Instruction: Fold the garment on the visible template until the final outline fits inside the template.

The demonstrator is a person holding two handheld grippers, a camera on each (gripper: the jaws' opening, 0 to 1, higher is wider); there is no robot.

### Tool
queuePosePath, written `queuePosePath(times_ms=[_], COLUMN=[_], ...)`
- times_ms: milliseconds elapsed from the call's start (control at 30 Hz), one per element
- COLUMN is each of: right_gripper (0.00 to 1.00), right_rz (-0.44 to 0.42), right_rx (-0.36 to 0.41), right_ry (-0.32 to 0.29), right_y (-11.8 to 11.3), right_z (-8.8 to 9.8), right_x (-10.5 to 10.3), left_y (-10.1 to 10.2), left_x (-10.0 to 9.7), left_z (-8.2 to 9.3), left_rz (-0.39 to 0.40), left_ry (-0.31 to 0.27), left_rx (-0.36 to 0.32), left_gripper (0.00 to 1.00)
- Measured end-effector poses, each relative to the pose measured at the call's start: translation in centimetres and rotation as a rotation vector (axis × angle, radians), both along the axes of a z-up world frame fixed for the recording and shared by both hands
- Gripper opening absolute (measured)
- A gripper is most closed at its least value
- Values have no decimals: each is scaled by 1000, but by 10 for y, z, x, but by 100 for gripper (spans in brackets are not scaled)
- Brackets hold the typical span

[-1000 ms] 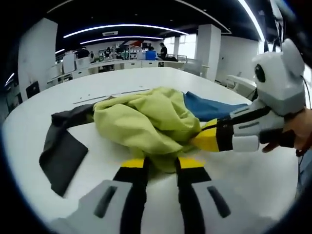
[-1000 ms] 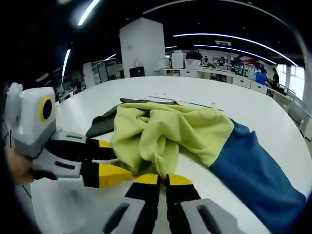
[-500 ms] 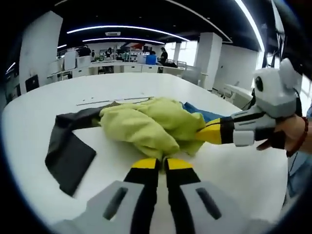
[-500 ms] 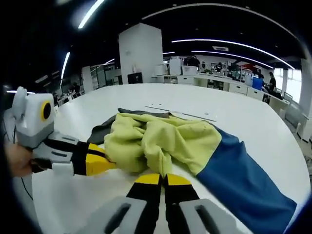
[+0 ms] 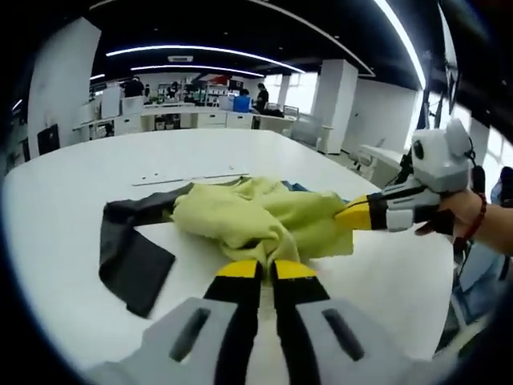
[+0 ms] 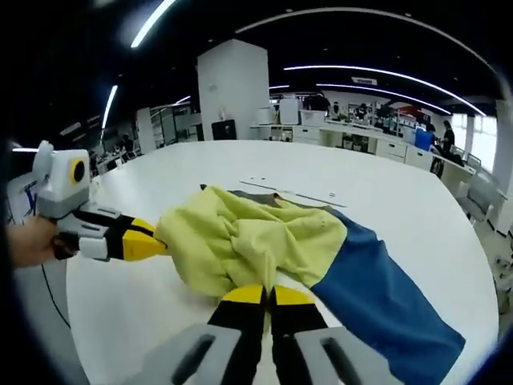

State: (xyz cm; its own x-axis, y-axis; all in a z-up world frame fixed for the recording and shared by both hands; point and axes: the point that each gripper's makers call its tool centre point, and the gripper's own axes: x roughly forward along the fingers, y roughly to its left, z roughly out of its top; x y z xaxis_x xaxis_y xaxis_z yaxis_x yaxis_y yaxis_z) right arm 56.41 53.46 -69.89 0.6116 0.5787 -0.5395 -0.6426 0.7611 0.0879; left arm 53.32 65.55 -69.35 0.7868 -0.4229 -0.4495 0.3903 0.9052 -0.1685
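Pinching the garment (image 5: 256, 220) between them, left hand-held gripper (image 5: 264, 269) and right hand-held gripper (image 6: 267, 294) clamp its yellow-green cloth.

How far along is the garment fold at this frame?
Early. Nothing looks folded: the garment lies bunched on the white table, its blue part and dark grey part trailing out. In hand: the left gripper and right gripper each shut on the yellow-green cloth. Left: spreading it flat, folding it, and fitting the outline to the template, which I cannot make out.
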Motion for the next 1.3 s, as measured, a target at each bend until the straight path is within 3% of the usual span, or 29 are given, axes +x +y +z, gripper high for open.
queuePosePath(times_ms=[433,767,1033,1300], right_gripper=[0,0,0,0], right_rz=[-27,-111,-141,-145], right_rx=[-20,-17,-59,-106], right_ry=[95,241,290,274], right_y=[-15,-34,-43,-48], right_z=[-4,-26,-49,-59], right_x=[-39,-70,-85,-89], left_y=[3,6,9,3], left_x=[-29,-49,-61,-60], left_z=[4,-2,-9,-5], left_rz=[-33,-37,-25,-29], left_ry=[51,98,140,131], left_rx=[18,31,25,4], left_gripper=[3,3,3,3])
